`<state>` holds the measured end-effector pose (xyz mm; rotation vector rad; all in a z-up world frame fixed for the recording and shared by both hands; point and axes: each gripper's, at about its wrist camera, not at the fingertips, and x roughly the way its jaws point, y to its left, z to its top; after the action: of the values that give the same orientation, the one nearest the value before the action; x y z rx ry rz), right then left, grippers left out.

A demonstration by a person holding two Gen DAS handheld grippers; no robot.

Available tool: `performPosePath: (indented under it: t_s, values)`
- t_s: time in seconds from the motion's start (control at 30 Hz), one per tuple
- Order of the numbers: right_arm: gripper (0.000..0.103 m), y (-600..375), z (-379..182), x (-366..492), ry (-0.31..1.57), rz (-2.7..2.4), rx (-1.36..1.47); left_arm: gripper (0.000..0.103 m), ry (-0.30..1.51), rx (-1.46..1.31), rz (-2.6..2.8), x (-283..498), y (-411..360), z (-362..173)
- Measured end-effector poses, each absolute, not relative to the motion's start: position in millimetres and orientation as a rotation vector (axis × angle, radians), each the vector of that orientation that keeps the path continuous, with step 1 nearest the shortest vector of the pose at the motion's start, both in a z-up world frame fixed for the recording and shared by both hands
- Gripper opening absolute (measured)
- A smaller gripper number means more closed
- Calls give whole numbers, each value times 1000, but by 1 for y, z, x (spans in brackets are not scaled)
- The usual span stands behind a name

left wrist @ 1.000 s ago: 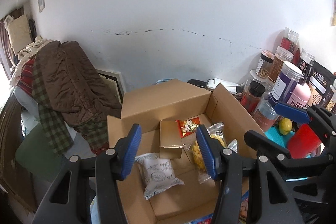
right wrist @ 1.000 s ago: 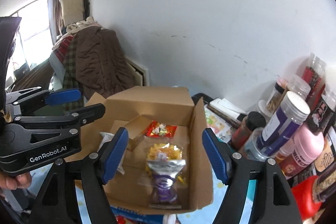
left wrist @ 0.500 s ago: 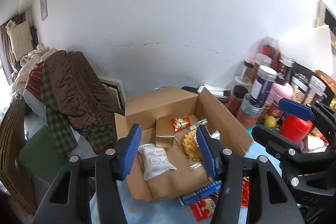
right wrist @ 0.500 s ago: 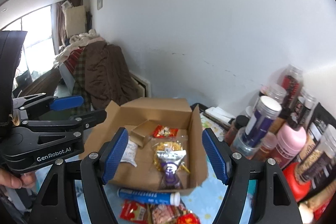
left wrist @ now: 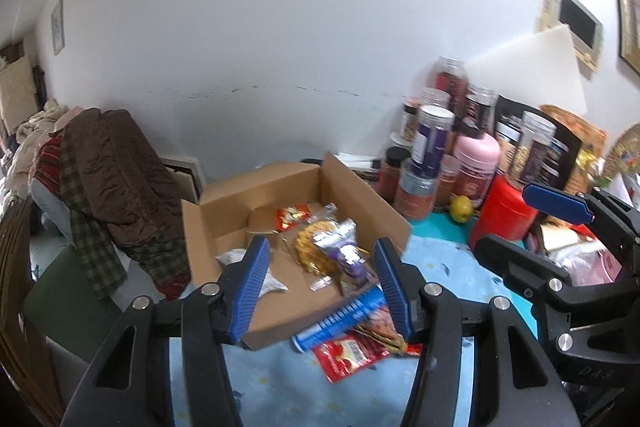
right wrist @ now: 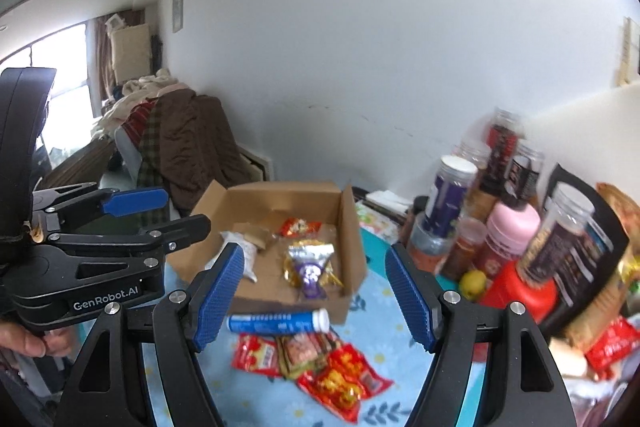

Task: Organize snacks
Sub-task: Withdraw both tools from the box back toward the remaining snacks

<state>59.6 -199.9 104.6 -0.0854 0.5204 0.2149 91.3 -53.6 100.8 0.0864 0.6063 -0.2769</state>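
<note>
An open cardboard box (left wrist: pixel 352 187) (right wrist: pixel 352 227) sits on the blue cloth. Inside lie a yellow-and-purple snack bag (left wrist: pixel 332 251) (right wrist: pixel 310 265), a white pouch (left wrist: pixel 236 259) (right wrist: pixel 244 251), a small red packet (left wrist: pixel 292 217) (right wrist: pixel 300 227) and a small carton (right wrist: pixel 254 231). In front of the box lie a blue tube (left wrist: pixel 340 315) (right wrist: pixel 278 321) and several red snack packets (left wrist: pixel 348 351) (right wrist: pixel 340 379). My left gripper (left wrist: pixel 320 291) is open and empty, held back above the box's near edge. My right gripper (right wrist: pixel 314 299) is open and empty, above the tube.
Jars, bottles and bags crowd the right: a purple jar (right wrist: pixel 450 195), a pink bottle (right wrist: pixel 512 231), a red container (right wrist: pixel 520 295), a yellow fruit (right wrist: pixel 472 281). A chair draped with brown clothes (left wrist: pixel 116 179) stands left of the table. A white wall is behind.
Both grippers have pulled back and up from the box. The tube and the red packets in front of the box have come into view. Both stay open.
</note>
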Motion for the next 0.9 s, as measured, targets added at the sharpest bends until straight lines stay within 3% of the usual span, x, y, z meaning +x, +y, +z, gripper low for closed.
performPosePath:
  t_s: [0.9]
  values:
    - [80, -223, 18, 13, 652, 154, 47, 54, 704, 101, -408, 56, -78, 27]
